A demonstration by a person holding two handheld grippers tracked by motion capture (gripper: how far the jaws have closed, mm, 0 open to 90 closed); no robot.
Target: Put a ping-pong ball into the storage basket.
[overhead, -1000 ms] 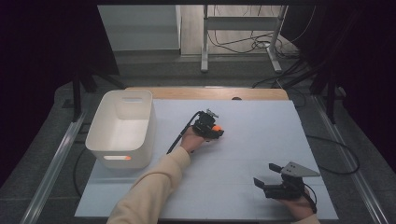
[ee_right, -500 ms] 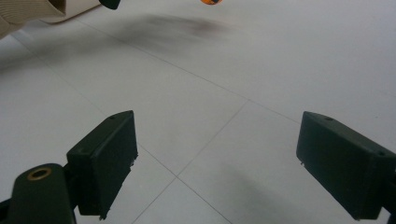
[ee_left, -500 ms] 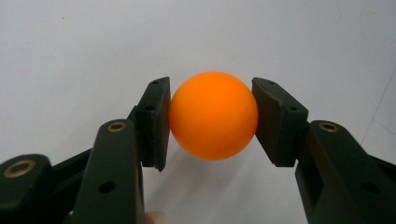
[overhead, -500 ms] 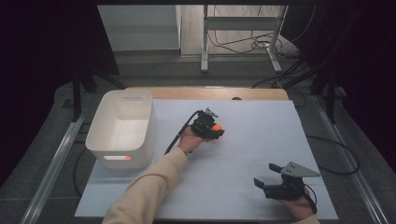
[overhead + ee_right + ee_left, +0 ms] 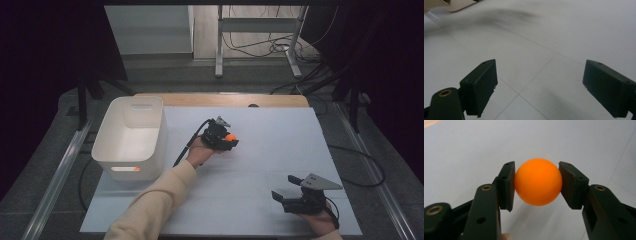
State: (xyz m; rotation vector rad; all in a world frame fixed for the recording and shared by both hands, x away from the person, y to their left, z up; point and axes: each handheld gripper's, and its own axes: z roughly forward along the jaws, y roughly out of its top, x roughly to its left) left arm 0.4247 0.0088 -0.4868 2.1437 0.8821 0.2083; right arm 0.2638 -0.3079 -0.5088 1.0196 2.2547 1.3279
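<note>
An orange ball (image 5: 538,181) is pinched between the two black pads of my left gripper (image 5: 537,185), held clear of the white table. From above, that left gripper (image 5: 231,140) sits near the table's middle with the orange ball (image 5: 229,137) at its tip. My right gripper (image 5: 284,190) rests near the front right of the table, jaws wide apart. In the right gripper view its pads (image 5: 480,85) stand far from each other over bare white surface, with nothing between them.
A white rectangular bin (image 5: 131,137) stands at the table's left side, its inside empty as far as I see. The white table sheet (image 5: 280,145) has a wooden strip along its far edge. Cables and a metal stand lie on the floor beyond.
My left gripper has lifted slightly and shifted a little with the orange ball in it. The right gripper has stayed where it was.
</note>
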